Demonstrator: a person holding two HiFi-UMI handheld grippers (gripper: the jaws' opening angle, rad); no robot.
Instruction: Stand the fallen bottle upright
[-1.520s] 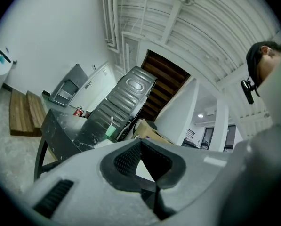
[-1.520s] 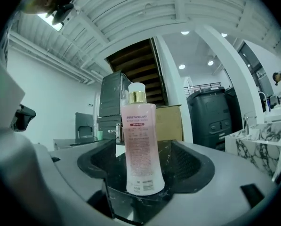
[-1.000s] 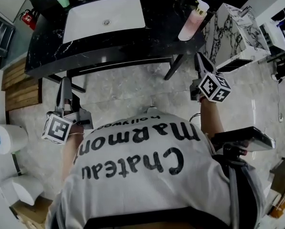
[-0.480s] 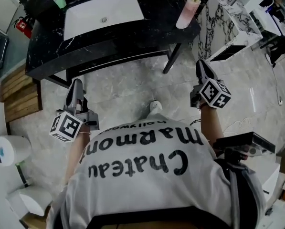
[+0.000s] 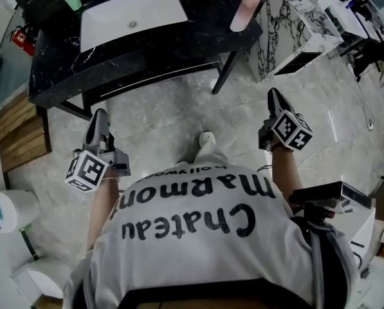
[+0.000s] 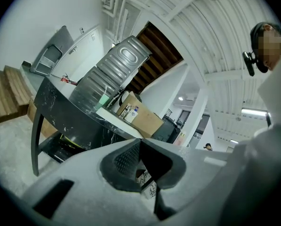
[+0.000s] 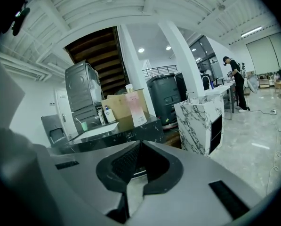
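Observation:
A pink bottle (image 5: 242,15) with a white pump stands upright at the right end of the black marble counter (image 5: 146,53). The right gripper view shows the same pink bottle (image 7: 135,108) far ahead on the counter. My left gripper (image 5: 100,113) hangs over the floor in front of the counter, shut and empty. My right gripper (image 5: 273,94) is also over the floor, below the counter's right corner, and well short of the bottle. In their own views the left gripper (image 6: 140,142) and the right gripper (image 7: 139,144) have the pads together with nothing between them.
A white sink (image 5: 130,18) is set in the counter, with a green cup (image 5: 73,2) at its far left. A marble-patterned cabinet (image 5: 288,28) stands to the right of the counter. Wooden steps (image 5: 18,131) and a white bin (image 5: 5,211) are at the left. A person stands far off (image 7: 235,81).
The counter and bottle have slid up and away in the head view. Both grippers have drawn back from the counter over the floor, the right one farther.

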